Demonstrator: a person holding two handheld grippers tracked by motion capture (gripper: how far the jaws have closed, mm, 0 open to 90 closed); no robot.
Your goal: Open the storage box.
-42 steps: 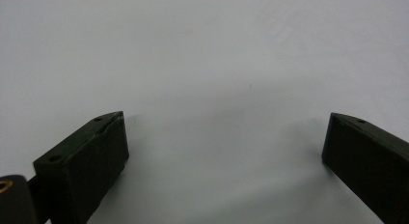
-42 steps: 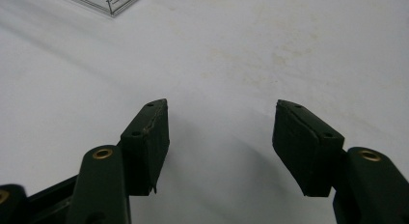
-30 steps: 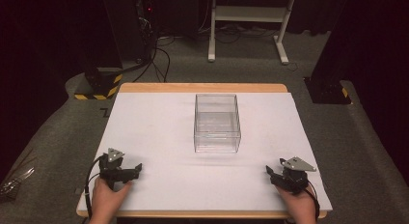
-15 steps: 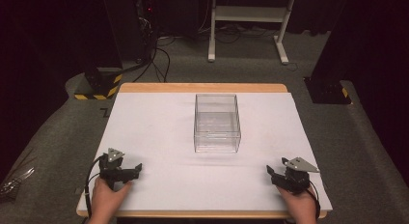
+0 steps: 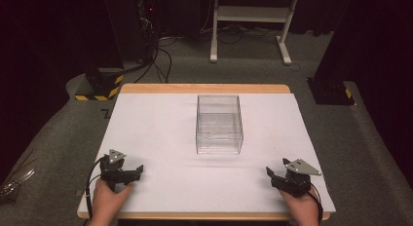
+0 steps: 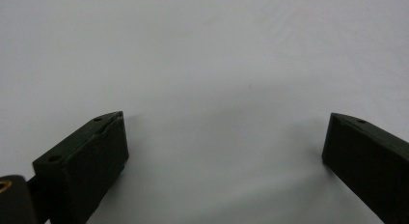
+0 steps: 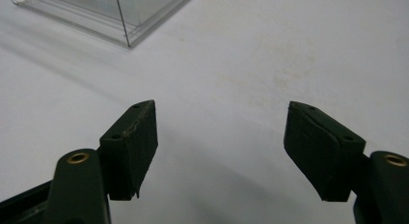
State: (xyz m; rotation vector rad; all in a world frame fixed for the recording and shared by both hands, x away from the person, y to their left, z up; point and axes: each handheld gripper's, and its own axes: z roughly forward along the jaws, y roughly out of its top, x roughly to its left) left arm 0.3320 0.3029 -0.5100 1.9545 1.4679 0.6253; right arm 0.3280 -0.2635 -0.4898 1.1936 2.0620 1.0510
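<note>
I count one clear box (image 5: 219, 123) ahead of my tools on one white-topped table (image 5: 156, 133), and two grippers, left (image 5: 138, 169) and right (image 5: 271, 173), jaws apart.

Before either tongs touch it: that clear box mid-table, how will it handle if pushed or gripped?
The clear box looks empty with thin walls, so probably light. On the smooth white table cover, a push would likely slide it, not tip it. Its rigid, glossy walls may slip in a grip.
</note>
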